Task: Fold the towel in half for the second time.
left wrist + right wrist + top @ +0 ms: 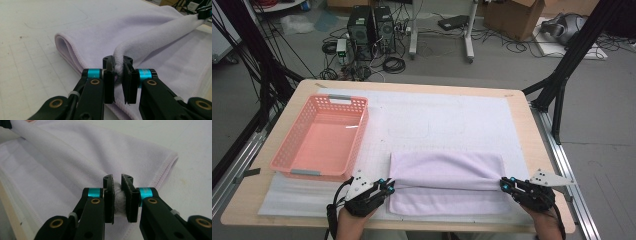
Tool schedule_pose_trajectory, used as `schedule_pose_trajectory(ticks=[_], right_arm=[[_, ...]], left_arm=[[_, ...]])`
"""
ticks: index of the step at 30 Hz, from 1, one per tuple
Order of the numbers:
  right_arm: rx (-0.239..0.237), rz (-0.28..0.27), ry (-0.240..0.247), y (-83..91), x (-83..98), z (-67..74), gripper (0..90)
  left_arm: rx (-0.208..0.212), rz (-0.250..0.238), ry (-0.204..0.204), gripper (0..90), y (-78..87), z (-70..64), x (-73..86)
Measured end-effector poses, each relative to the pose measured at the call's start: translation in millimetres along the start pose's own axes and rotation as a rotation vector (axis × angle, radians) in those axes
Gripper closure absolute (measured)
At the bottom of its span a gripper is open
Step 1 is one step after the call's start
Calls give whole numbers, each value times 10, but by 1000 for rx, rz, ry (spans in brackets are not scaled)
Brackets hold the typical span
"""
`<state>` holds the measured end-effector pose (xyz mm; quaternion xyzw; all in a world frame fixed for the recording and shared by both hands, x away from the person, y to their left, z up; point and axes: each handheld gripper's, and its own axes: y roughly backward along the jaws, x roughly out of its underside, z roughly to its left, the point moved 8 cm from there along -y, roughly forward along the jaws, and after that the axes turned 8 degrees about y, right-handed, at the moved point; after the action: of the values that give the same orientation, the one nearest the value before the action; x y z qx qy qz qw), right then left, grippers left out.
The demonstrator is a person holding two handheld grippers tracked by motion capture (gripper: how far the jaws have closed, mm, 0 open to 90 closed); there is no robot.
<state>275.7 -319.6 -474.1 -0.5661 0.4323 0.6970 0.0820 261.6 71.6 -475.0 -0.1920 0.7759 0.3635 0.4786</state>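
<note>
While both grippers pinch the ends of one raised edge, the lilac towel (447,182) is mid-fold: the step in hand looks like drawing the far half over the near half, toward the person's side of the table (522,107). The left gripper (390,185) is clamped on the towel's left end and the right gripper (503,184) on its right end. In each gripper view the cloth is bunched tight between the pads, with the jaws almost together.

The towel lies on the white mat (452,120) at the near middle of the table, just right of the pink basket (319,137). Its pulled edge is stretched taut between the two grippers as a rolled ridge, sitting above the flat lower layer, which reaches further toward the near table edge.

Next move, as I judge it: carry both ends evenly to the near hem, keep tension so the ridge stays straight, line up the corners, lower, then let go. Uneven travel would skew the fold.

Materials: the towel is soft, fuzzy microfibre with a stitched hem (166,171), limp, and it folds in rounded loops. The mat is matte with a faint grid. The basket is rigid plastic, rectangular, with perforated lattice walls and grey handle strips. The table is pale wood with rounded corners.
</note>
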Motion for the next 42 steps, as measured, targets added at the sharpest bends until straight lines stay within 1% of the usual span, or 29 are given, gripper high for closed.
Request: schedule_pose_trajectory(ticks=[1, 2, 6, 7, 8, 9, 10, 12, 13, 14, 15, 18, 20, 21, 23, 25, 26, 27, 28, 30, 32, 34, 35, 36, 37, 38, 39, 40, 42], right_arm=[[-9, 8, -6, 8, 18, 16, 807], [-7, 10, 2, 13, 29, 14, 806], [-29, 30, 20, 48, 70, 55, 802], [-42, 37, 19, 59, 79, 64, 782], [-62, 38, 8, 66, 84, 72, 737], [-73, 39, -1, 81, 88, 65, 667], [-58, 33, -27, 103, 86, 43, 611], [-24, -43, -80, 181, 7, -39, 578], [-6, -82, -99, 223, -44, -81, 566], [13, -107, -106, 252, -94, -115, 564], [38, -103, -104, 261, -119, -149, 554], [107, -50, -113, 157, -134, -254, 509], [134, -1, -91, 21, -122, -302, 505], [141, 25, -84, -59, -119, -326, 505], [159, 80, -76, -218, -106, -389, 497], [169, 112, -87, -361, -108, -455, 464], [184, 125, -88, -420, -113, -492, 438], [191, 135, -94, -473, -119, -523, 429], [188, 149, -99, -523, -115, -547, 425], [186, 183, -101, -608, -97, -588, 416], [168, 192, -114, -657, -86, -613, 416], [128, 184, -133, -667, -77, -631, 460], [125, 180, -143, -663, -73, -637, 501], [116, 176, -146, -657, -71, -629, 574], [97, 168, -152, -660, -70, -611, 669], [48, 155, -160, -664, -78, -559, 796], [52, 151, -149, -666, -81, -545, 808], [59, 153, -140, -663, -86, -543, 819], [69, 144, -144, -658, -101, -564, 827]], left_arm=[[0, 0, 0, 818, 0, 0, 0], [11, -1, -4, 818, 25, -25, 10], [21, -1, -3, 813, 41, -53, 15], [30, 0, 2, 779, 43, -60, 16], [32, 0, 28, 690, 37, -52, 3], [20, 4, 45, 566, 32, -35, -6], [10, 1, 52, 498, 33, -14, -24], [-8, -15, 63, 418, 34, 38, -74], [-12, -17, 72, 401, 28, 69, -101], [-22, -19, 81, 386, 12, 106, -128], [-31, -13, 93, 372, -17, 138, -147], [-59, 20, 98, 370, -145, 223, -184], [-72, 49, 115, 371, -250, 292, -209], [-90, 62, 120, 371, -295, 337, -225], [-108, 91, 128, 369, -384, 408, -250], [-154, 121, 126, 361, -464, 492, -260], [-166, 134, 125, 356, -502, 524, -264], [-167, 143, 138, 352, -541, 549, -267], [-174, 154, 145, 348, -575, 568, -268], [-168, 176, 149, 349, -638, 586, -257], [-160, 201, 151, 353, -693, 581, -223], [-166, 199, 117, 363, -713, 559, -216], [-172, 202, 88, 407, -715, 546, -209], [-168, 203, 68, 485, -718, 525, -202], [-168, 203, 68, 585, -718, 525, -202], [-117, 212, 94, 754, -739, 452, -200], [-133, 215, 81, 780, -750, 441, -212], [-145, 214, 84, 798, -762, 446, -232], [-176, 192, 96, 809, -777, 488, -286]])
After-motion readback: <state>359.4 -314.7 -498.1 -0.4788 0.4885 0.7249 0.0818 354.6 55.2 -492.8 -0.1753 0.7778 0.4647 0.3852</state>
